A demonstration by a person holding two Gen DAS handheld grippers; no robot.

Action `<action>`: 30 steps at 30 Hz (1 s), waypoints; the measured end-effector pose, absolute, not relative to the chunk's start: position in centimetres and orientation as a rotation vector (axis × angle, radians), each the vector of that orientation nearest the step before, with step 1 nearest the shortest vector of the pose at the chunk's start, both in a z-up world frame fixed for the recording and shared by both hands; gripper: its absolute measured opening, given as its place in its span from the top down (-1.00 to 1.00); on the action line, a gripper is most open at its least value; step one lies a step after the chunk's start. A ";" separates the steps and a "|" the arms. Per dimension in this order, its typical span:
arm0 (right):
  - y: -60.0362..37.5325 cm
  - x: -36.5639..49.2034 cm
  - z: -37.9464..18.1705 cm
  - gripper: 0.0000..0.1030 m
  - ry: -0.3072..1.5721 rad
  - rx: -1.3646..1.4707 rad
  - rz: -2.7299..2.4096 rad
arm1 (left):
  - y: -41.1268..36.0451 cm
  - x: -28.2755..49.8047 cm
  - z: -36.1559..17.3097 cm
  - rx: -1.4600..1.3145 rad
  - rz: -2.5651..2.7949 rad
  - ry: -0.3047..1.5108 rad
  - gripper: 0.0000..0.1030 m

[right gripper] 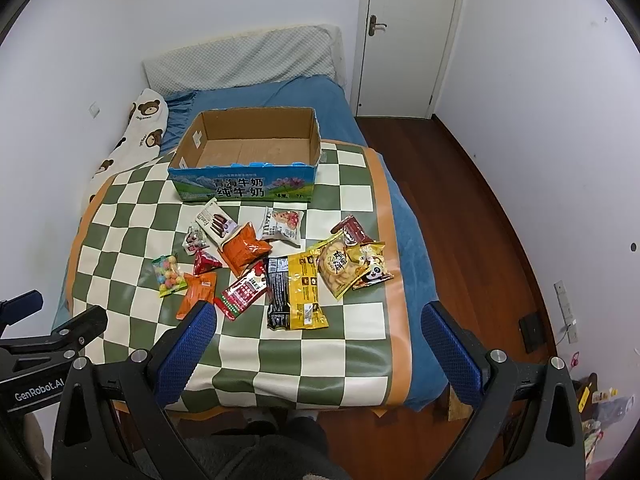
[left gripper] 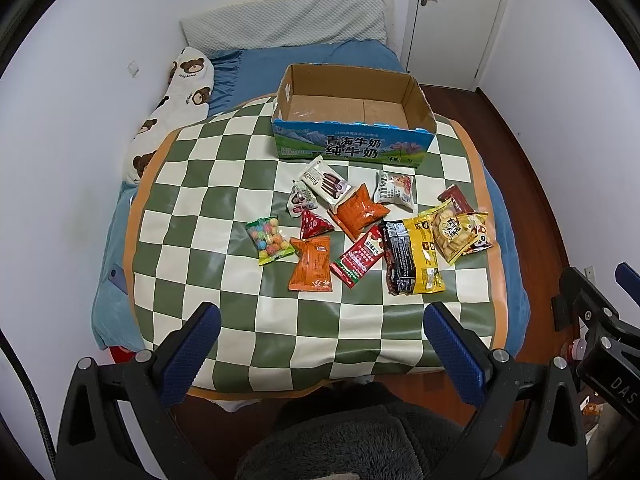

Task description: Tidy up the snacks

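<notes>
Both grippers hang above the near edge of the checkered mat (left gripper: 224,184) — the left gripper (left gripper: 322,320) and right gripper (right gripper: 319,318) with fingers wide apart, holding nothing. The snack packets (left gripper: 366,230) lie scattered mid-mat, just near of the empty cardboard box (left gripper: 352,142).

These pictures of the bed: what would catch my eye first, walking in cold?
Probably the bright scatter of snack packets lying on the green-and-white checkered mat spread over the bed. Just behind them stands an open cardboard milk box with nothing visible inside. In the foreground, the blue-padded left gripper and right gripper hang above the near edge of the mat, jaws wide open and holding nothing.
</notes>
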State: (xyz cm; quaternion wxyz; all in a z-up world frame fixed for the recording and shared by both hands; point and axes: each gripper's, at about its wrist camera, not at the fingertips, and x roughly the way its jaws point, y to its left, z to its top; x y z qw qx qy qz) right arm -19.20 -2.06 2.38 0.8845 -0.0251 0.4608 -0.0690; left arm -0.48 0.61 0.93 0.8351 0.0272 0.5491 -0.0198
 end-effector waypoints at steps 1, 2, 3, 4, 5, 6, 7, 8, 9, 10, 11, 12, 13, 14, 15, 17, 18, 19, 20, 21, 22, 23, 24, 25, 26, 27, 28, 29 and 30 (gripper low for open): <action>-2.0 -19.2 2.4 -1.00 0.959 -0.052 -0.143 | 0.6 -0.5 0.9 0.059 -0.041 1.162 -1.00; -2.0 -19.2 2.4 -1.00 0.958 -0.053 -0.143 | 0.6 -0.5 0.9 0.059 -0.041 1.161 -1.00; -2.0 -19.2 2.3 -1.00 0.958 -0.054 -0.143 | 0.7 -0.5 1.0 0.059 -0.042 1.160 -1.00; -2.1 -19.2 2.3 -1.00 0.957 -0.053 -0.143 | 0.6 -0.5 0.9 0.059 -0.041 1.160 -1.00; -2.0 -19.2 2.3 -1.00 0.957 -0.052 -0.142 | 0.6 -0.5 0.9 0.059 -0.040 1.160 -1.00; -2.0 -19.2 2.3 -1.00 0.957 -0.052 -0.141 | 0.6 -0.5 0.9 0.058 -0.041 1.160 -1.00; -2.0 -19.2 2.3 -1.00 0.957 -0.053 -0.142 | 0.7 -0.5 0.9 0.057 -0.042 1.160 -1.00; -2.0 -19.2 2.3 -1.00 0.956 -0.051 -0.142 | 0.7 -0.5 0.9 0.058 -0.042 1.160 -1.00; -2.0 -19.2 2.3 -1.00 0.956 -0.051 -0.141 | 0.7 -0.5 1.0 0.059 -0.041 1.159 -1.00; -2.0 -19.2 2.3 -1.00 0.957 -0.052 -0.142 | 0.7 -0.4 1.0 0.059 -0.042 1.159 -1.00; -2.0 -19.2 2.3 -1.00 0.956 -0.052 -0.142 | 0.8 -0.4 1.0 0.059 -0.042 1.159 -1.00; -2.0 -19.1 2.3 -1.00 0.956 -0.051 -0.142 | 0.7 -0.4 1.0 0.059 -0.041 1.158 -1.00; -2.1 -19.4 2.5 -1.00 0.957 -0.047 -0.143 | 0.7 -0.4 1.0 0.060 -0.042 1.159 -1.00; -2.0 -19.4 2.5 -1.00 0.957 -0.047 -0.143 | 0.7 -0.4 1.0 0.061 -0.044 1.159 -1.00; -2.0 -19.4 2.5 -1.00 0.957 -0.046 -0.144 | 0.7 -0.4 1.0 0.060 -0.043 1.158 -1.00; -2.1 -19.4 2.5 -1.00 0.955 -0.047 -0.144 | 0.7 -0.2 1.0 0.061 -0.044 1.160 -1.00; -2.0 -19.4 2.5 -1.00 0.956 -0.048 -0.143 | 0.8 -0.2 1.0 0.061 -0.045 1.161 -1.00; -2.1 -19.4 2.5 -1.00 0.954 -0.048 -0.144 | 0.7 -0.3 1.0 0.058 -0.042 1.160 -1.00; -2.0 -19.4 2.5 -1.00 0.953 -0.048 -0.144 | 0.7 -0.2 1.0 0.058 -0.042 1.161 -1.00; -2.1 -19.3 2.5 -1.00 0.955 -0.049 -0.144 | 0.7 -0.3 1.0 0.058 -0.041 1.160 -1.00; -2.1 -19.3 2.5 -1.00 0.955 -0.049 -0.144 | 0.7 -0.3 1.0 0.059 -0.041 1.159 -1.00; -2.1 -19.3 2.5 -1.00 0.954 -0.048 -0.144 | 0.6 -0.3 0.9 0.060 -0.041 1.159 -1.00; -2.1 -19.3 2.5 -1.00 0.955 -0.047 -0.144 | 0.7 -0.3 0.9 0.060 -0.041 1.159 -1.00; -2.1 -19.3 2.5 -1.00 0.955 -0.047 -0.144 | 0.7 -0.3 0.9 0.058 -0.041 1.159 -1.00; -2.0 -19.3 2.4 -1.00 0.955 -0.047 -0.144 | 0.6 -0.3 0.9 0.058 -0.040 1.159 -1.00; -2.0 -19.3 2.4 -1.00 0.955 -0.047 -0.144 | 0.7 -0.3 1.0 0.058 -0.040 1.160 -1.00; -2.0 -19.3 2.4 -1.00 0.955 -0.046 -0.143 | 0.6 -0.3 0.9 0.059 -0.040 1.158 -1.00; -2.0 -19.3 2.5 -1.00 0.955 -0.046 -0.143 | 0.7 -0.3 0.9 0.059 -0.040 1.158 -1.00; -2.0 -19.3 2.5 -1.00 0.955 -0.047 -0.144 | 0.7 -0.3 1.0 0.058 -0.039 1.158 -1.00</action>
